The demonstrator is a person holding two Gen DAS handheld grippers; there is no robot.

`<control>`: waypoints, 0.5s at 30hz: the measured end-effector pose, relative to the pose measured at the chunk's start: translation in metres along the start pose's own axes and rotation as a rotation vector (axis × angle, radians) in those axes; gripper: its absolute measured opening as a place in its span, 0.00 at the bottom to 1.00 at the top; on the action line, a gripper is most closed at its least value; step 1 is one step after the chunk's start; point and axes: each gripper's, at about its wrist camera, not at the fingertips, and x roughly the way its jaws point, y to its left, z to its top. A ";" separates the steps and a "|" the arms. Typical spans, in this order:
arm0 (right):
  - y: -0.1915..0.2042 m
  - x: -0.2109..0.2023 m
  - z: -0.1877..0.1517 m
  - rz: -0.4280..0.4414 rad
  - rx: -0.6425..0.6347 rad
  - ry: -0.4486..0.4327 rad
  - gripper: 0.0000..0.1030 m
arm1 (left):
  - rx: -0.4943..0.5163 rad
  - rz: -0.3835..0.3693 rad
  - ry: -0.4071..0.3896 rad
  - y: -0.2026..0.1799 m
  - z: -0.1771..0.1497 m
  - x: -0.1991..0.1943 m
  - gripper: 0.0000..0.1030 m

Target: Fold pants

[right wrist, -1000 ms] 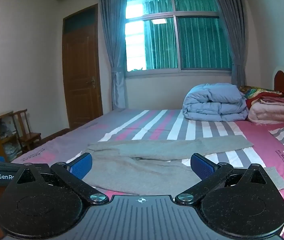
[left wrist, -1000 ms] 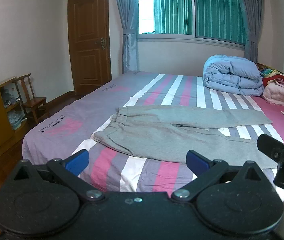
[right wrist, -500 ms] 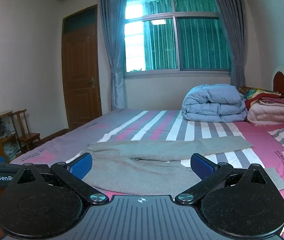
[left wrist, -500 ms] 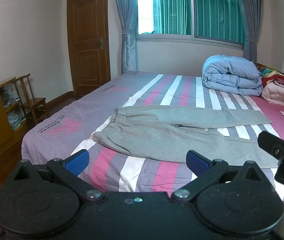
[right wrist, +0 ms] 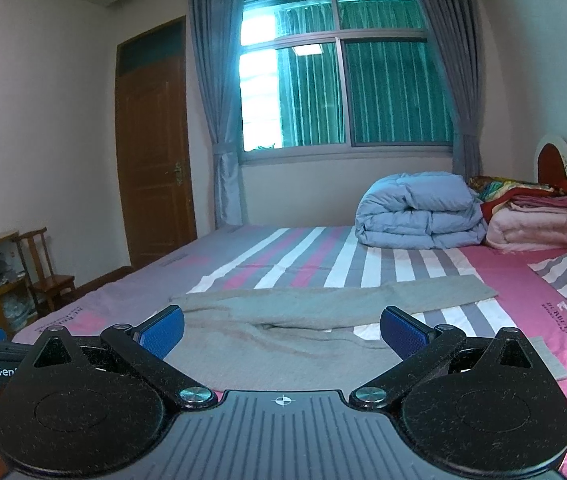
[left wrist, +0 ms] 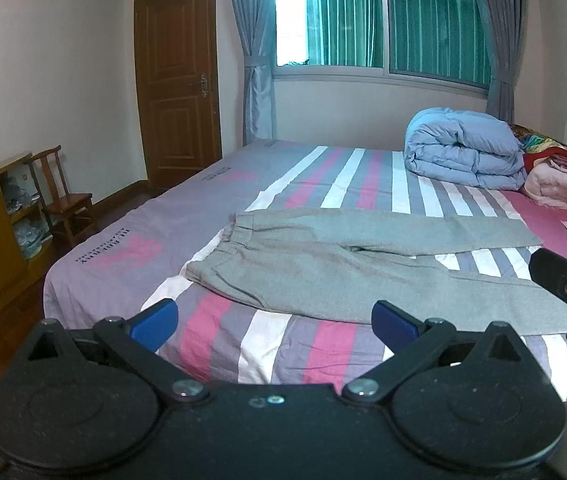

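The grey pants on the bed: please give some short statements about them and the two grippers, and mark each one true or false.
1. The grey pants lie spread on the striped bed. True.
2. The left gripper is shut on the waistband. False: it is open, holding nothing.
3. The right gripper is open. True.
4. The blue duvet covers the pants. False: it sits folded, apart from them.

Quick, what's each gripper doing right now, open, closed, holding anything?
Left gripper: open, holding nothing, short of the pants.
Right gripper: open, holding nothing.
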 end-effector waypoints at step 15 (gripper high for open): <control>0.005 0.006 0.004 -0.076 -0.014 0.063 1.00 | -0.011 -0.017 -0.043 -0.003 -0.005 0.009 0.94</control>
